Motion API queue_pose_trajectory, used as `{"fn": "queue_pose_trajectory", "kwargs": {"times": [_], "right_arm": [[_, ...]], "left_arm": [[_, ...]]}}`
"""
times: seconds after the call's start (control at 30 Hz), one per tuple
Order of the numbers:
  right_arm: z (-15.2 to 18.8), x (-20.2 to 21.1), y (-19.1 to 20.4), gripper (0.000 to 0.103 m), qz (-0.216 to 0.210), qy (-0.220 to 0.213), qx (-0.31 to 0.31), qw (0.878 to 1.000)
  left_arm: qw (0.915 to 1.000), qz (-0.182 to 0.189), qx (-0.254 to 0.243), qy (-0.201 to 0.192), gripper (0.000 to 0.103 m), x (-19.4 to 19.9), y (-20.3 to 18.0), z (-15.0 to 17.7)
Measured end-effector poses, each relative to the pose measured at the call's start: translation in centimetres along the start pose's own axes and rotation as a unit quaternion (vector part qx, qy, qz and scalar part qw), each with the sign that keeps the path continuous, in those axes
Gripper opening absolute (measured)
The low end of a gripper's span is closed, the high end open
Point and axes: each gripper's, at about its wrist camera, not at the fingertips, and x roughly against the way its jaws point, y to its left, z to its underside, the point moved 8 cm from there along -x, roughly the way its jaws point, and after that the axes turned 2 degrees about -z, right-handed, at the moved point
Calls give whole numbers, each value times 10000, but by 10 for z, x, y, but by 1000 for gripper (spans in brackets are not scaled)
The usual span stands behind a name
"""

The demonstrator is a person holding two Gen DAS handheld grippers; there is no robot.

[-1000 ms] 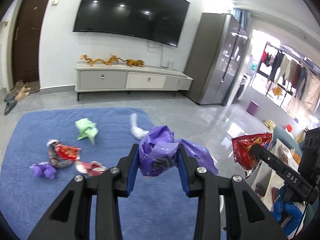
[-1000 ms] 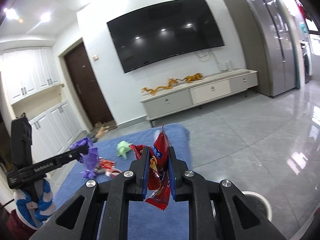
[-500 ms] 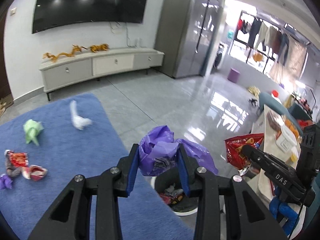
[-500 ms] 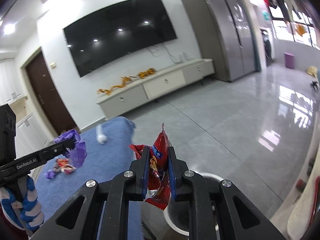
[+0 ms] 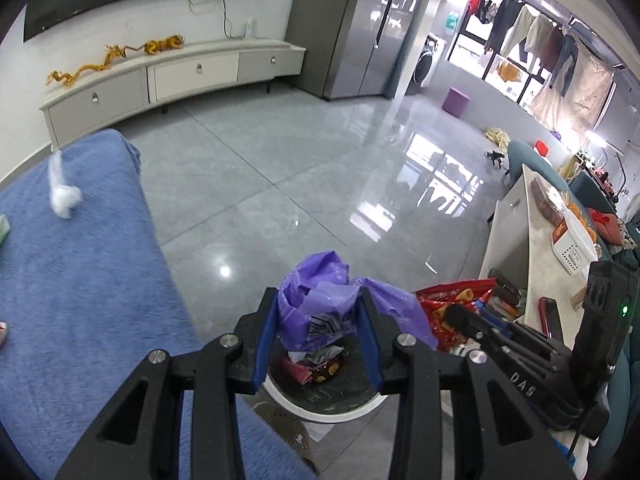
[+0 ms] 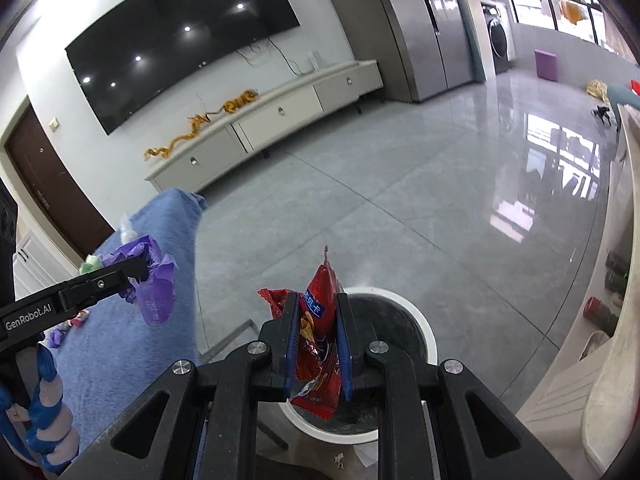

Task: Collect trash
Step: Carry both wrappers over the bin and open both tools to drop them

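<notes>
Drop step: over the bin (image 5: 320, 410), your left gripper (image 5: 318, 330) is opening around the purple bag (image 5: 320, 300); right gripper (image 6: 318, 344) clamps the red wrapper (image 6: 320, 320). Release both next.

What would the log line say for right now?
left gripper: opening, purple bag between jaws | right gripper: shut on red snack wrapper | both over trash bin | step: drop

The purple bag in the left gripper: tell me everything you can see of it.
The purple bag is thin, glossy plastic, crumpled into a loose wad, with faint print on the flap that hangs down. It sits between the blue pads of the left gripper, whose jaws are opening, and one flap spills past the right pad. It hangs over the white-rimmed bin, above wrappers already inside, near a red snack packet.
</notes>
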Motion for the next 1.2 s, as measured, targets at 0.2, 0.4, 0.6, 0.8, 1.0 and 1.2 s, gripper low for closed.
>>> {"fn": "queue_pose_trajectory", "kwargs": {"times": [0.2, 0.4, 0.6, 0.8, 1.0, 1.2], "right_arm": [[11, -24, -19, 21, 60, 289, -252, 9992], [19, -30, -34, 29, 183, 430, -407, 9981], [18, -29, -34, 29, 284, 426, -375, 9980], [15, -21, -31, 30, 304, 339, -333, 9984], [13, -13, -25, 30, 347, 296, -257, 9986], [14, -27, -17, 48, 356, 637, -238, 9971]], "left_arm": [[9991, 156, 152, 372, 44, -37, -3, 3], [9965, 423, 370, 625, 51, -58, -6, 7], [9959, 477, 382, 671, 52, -61, -8, 9], [9979, 298, 294, 503, 52, -44, -1, 10], [9985, 241, 352, 333, 52, -21, 10, 10], [9986, 196, 480, 122, 52, 6, 27, 11]]}}
